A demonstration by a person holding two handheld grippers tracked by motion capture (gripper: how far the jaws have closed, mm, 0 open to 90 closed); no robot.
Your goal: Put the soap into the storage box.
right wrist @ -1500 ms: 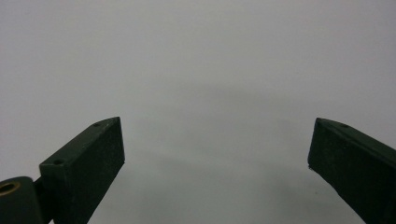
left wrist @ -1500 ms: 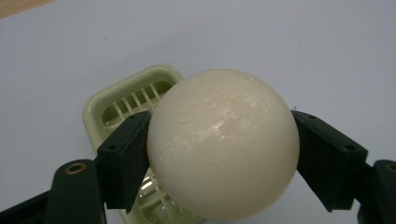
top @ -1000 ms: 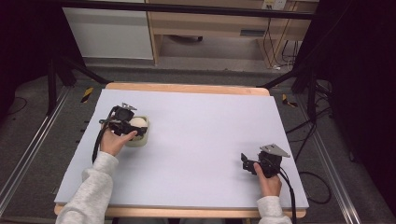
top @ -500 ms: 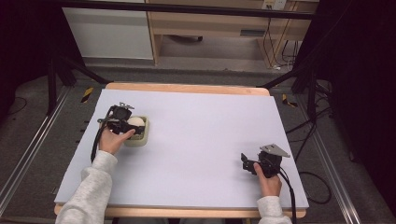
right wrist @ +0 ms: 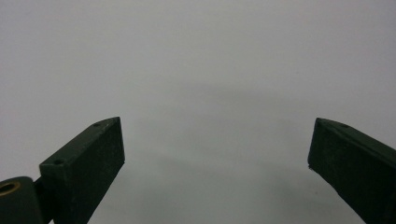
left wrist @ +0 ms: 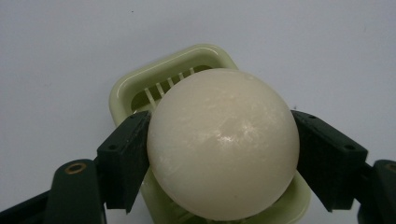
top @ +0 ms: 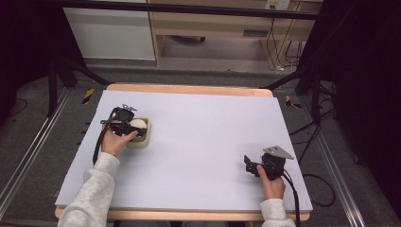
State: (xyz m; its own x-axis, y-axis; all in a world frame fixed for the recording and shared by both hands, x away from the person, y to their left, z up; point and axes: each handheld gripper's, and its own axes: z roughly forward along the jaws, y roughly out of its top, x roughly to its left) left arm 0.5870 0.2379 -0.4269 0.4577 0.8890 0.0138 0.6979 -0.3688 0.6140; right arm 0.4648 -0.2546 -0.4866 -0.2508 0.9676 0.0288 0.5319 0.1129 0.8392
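A cream-white egg (left wrist: 223, 142) sits between the two black jaws of my left gripper (left wrist: 223, 154), which is shut on it. Right beneath the egg lies a pale green slotted egg slicer base (left wrist: 140, 88); I cannot tell whether the egg touches it. In the high view the left gripper (top: 127, 124) holds the egg (top: 138, 125) over the green slicer (top: 142, 141) at the table's left. My right gripper (top: 250, 163) rests near the front right of the white table (top: 203, 132). Its jaws (right wrist: 215, 158) stand wide open over bare white surface.
The white board lies on a wooden table whose edge (top: 189, 89) shows at the back. Black stand legs (top: 71, 71) and cables (top: 312, 184) flank the table on the floor. A wooden cabinet (top: 222, 23) stands behind.
My left hand has shifted slightly, with the egg still held over the green slicer. The right hand has kept still.
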